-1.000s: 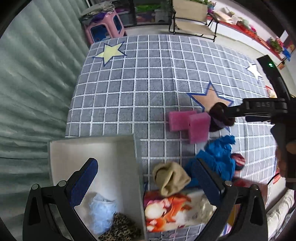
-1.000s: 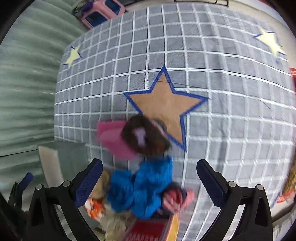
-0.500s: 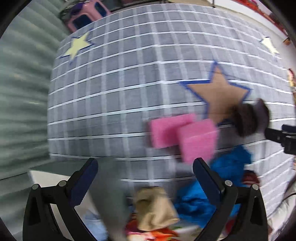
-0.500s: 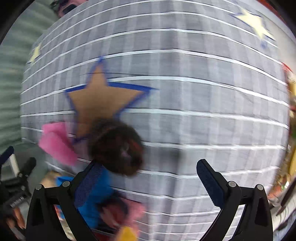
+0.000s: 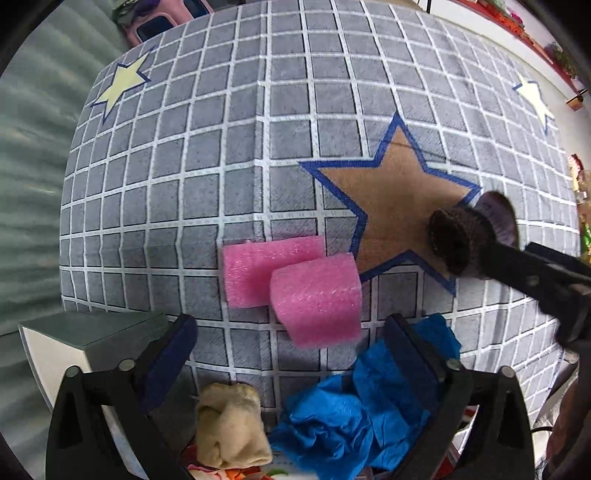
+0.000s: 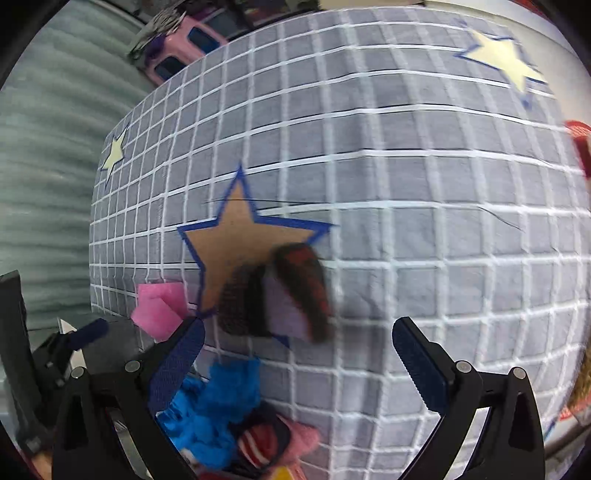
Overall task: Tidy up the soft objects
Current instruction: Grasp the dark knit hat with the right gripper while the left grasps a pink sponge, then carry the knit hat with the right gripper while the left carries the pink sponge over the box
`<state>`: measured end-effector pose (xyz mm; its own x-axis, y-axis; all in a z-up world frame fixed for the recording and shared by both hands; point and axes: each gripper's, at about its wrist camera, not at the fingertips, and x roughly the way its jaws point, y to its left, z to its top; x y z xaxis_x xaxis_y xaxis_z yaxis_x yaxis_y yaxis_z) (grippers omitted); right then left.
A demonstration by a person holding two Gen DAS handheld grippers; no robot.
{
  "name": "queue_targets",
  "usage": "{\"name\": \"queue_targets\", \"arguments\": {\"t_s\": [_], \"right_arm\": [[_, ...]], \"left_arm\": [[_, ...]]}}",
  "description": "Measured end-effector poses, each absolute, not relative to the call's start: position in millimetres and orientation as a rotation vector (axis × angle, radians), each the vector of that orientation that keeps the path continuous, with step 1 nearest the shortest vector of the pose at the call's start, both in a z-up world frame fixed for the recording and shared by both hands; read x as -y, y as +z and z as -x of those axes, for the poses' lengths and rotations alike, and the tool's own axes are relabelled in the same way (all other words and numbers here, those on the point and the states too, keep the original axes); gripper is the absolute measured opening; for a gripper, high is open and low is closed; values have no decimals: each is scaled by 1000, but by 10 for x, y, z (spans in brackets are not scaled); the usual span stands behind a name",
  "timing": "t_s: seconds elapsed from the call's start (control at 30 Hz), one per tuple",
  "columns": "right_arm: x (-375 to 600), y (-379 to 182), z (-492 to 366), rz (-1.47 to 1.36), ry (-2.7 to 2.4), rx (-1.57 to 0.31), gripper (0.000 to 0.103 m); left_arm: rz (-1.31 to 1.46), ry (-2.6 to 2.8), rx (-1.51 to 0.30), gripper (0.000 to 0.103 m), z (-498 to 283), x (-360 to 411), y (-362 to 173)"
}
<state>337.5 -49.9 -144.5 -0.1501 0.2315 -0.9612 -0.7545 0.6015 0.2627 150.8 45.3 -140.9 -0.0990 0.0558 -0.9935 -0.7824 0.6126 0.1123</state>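
Two pink foam blocks [image 5: 317, 299] lie on the grey checked cloth [image 5: 258, 147], one leaning on the other. My left gripper [image 5: 291, 354] points down over them. Its jaws are closing, with the nearer block between the fingertips and untouched. A dark brown knitted piece [image 6: 273, 295] with a purple lining rests on the brown star, just ahead of my open right gripper [image 6: 295, 365]. In the left wrist view that knitted piece [image 5: 458, 236] sits against one right finger [image 5: 517, 273]. Crumpled blue cloth [image 5: 332, 417] and a beige sock [image 5: 229, 424] lie under my left gripper.
A grey box [image 5: 85, 332] with a white wall stands at the lower left. A red striped sock [image 6: 262, 443] lies by the blue cloth [image 6: 218, 402]. A pink stool [image 5: 166, 22] stands beyond the cloth's far edge. Ribbed green floor runs along the left.
My left gripper has come down from over the box to the pink blocks and narrowed a little. The dark knitted piece has shifted right, away from the blocks, with the right gripper.
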Motion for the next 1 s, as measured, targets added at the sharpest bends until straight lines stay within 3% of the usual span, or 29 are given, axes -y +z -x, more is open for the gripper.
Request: {"name": "queue_targets", "arguments": {"t_s": [0.07, 0.17, 0.2, 0.23, 0.27, 0.37, 1.0], "right_arm": [[367, -1569, -3313, 523, 924, -1495, 102], [197, -1743, -3212, 597, 928, -1474, 99], [172, -1771, -3194, 604, 921, -1473, 91], [150, -1802, -3192, 603, 909, -1484, 66], [143, -1822, -3202, 594, 898, -1504, 66], [158, -1729, -3202, 569, 924, -1497, 62], [479, -747, -2852, 459, 1049, -1377, 62]], "left_arm": [[640, 804, -1520, 92, -1531, -463, -1477], [627, 827, -1525, 77, -1563, -459, -1547], [638, 822, -1520, 71, -1564, -471, -1560], [653, 814, -1513, 64, -1577, -476, -1580], [658, 805, -1515, 52, -1585, -475, -1595], [643, 786, -1476, 51, -1559, -467, -1588], [552, 759, -1261, 51, -1013, -348, -512]]}}
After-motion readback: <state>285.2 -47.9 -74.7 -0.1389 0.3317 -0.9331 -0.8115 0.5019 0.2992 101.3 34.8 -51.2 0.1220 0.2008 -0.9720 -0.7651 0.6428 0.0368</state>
